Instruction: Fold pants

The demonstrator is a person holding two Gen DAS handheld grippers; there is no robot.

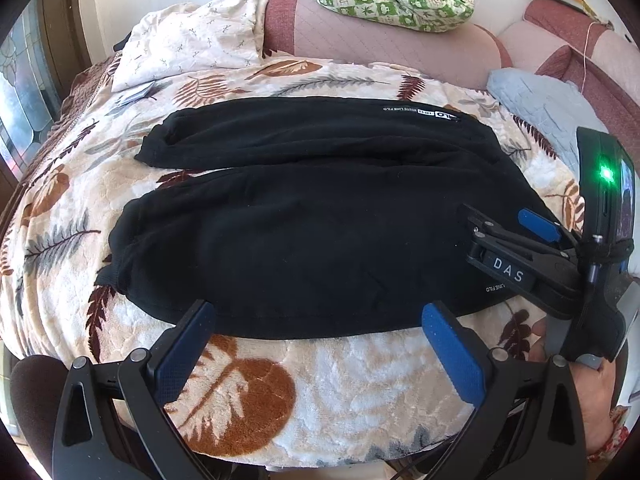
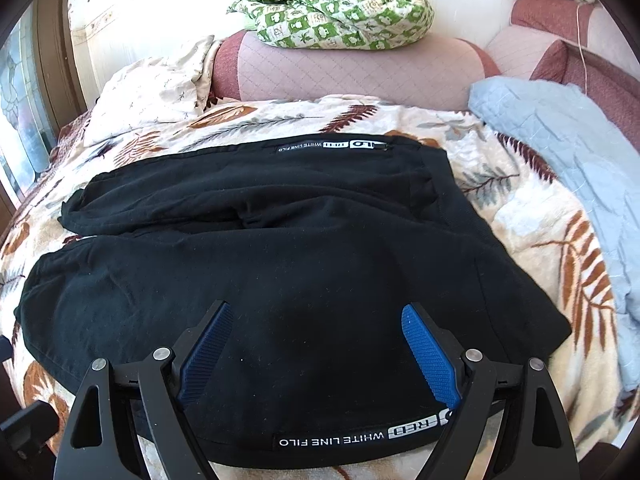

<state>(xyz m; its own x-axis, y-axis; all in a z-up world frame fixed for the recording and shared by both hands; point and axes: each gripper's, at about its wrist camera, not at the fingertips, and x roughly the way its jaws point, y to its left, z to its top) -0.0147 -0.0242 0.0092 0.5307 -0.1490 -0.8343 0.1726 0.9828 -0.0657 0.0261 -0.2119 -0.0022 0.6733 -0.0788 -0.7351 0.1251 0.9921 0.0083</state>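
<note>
Hand-held gripper, left (image 1: 320, 320): released, held at near hem of pants (image 1: 312, 216). Right hand-held gripper (image 2: 316, 316): released over waistband end. Risk: blanket (image 1: 320, 380) pinched with hem; legs dragged skew.

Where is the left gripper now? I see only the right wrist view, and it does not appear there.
Observer: The left gripper hangs open at the near edge of the pants, its fingers mostly above the blanket.
Operator: Does it hold any cloth?
Observer: No, nothing is between its fingers.
Operator: How does my right gripper look from the side?
Observer: The right gripper sits low over the waist end of the pants; I cannot tell if it touches them.
</note>
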